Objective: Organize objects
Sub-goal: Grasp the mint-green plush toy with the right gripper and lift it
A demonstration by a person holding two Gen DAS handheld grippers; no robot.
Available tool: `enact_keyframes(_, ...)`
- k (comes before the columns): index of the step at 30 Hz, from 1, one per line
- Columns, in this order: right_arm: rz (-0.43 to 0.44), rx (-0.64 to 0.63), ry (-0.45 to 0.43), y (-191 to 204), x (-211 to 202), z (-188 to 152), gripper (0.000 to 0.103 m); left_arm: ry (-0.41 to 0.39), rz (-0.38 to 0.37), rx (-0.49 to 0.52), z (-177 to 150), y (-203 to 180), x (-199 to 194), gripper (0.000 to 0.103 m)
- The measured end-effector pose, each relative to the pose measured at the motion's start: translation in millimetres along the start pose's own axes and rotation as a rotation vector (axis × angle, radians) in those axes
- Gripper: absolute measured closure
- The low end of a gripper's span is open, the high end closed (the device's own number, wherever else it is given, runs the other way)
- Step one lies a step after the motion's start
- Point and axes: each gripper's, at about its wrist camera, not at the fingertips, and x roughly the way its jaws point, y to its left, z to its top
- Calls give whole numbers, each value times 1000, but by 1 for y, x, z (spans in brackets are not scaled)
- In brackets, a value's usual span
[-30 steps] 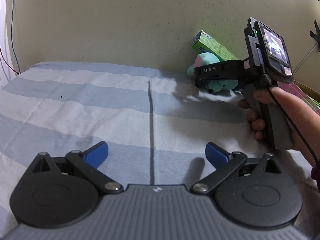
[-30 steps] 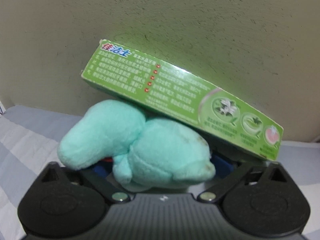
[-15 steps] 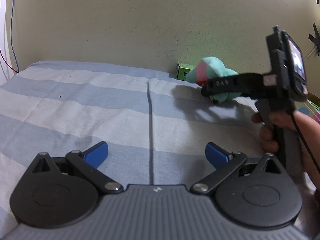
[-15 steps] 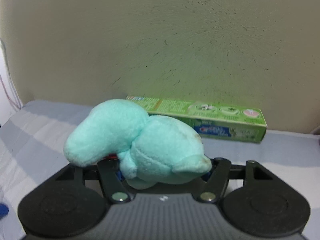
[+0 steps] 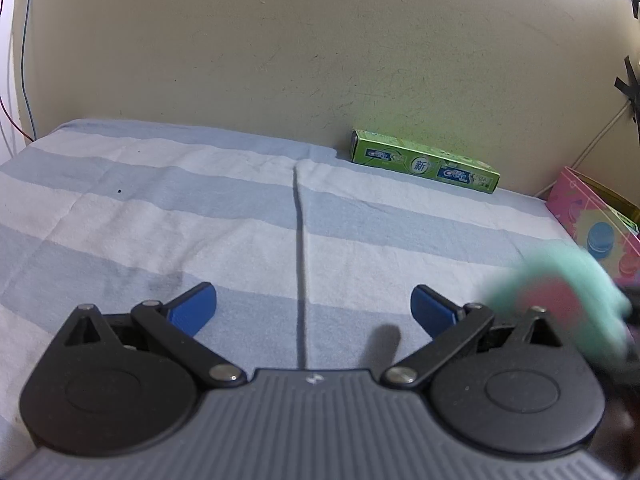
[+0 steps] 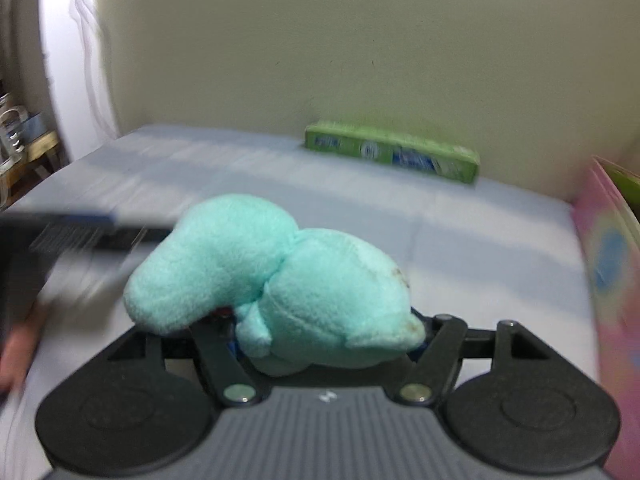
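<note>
The mint plush toy (image 6: 276, 280) is clamped in the right gripper (image 6: 324, 344), whose jaws are opening slightly around it, at the lower centre of the right wrist view; placement is judged outstanding. Its long axis runs left–right across the frame, bulbous end at left. The left gripper (image 5: 312, 308) is spread wide, empty. The green toothpaste box (image 5: 424, 161) lies lengthwise along the wall.

A mint-green plush toy (image 6: 276, 280) with a red patch hangs above the bed's right side, clamped between jaws. A green toothpaste box (image 5: 424, 160) lies flat along the bed's far edge, against the wall.
</note>
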Motion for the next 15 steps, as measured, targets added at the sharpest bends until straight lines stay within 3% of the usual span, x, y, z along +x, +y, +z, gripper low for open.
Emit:
enact_keyframes(3,-7,-1,-8,-9,-44,-37,34,6,7,14,0,-2,2,0)
enact_keyframes(8,-96,74,-36,-33,-108,-95,32,19,55,64,-5,-14,-2,0)
enact_keyframes(10,-161,109,-55,-41,-127,-116,22,26,74,82,-9,-18,-5,0)
enact_keyframes(12,-170,153,-68,-53,-138,-132,20,43,84,116,-16,-29,-11,0)
enact_keyframes(15,-219,158,-58,-59,-149,-146,5,46,43,177,-31,-52,-26,0)
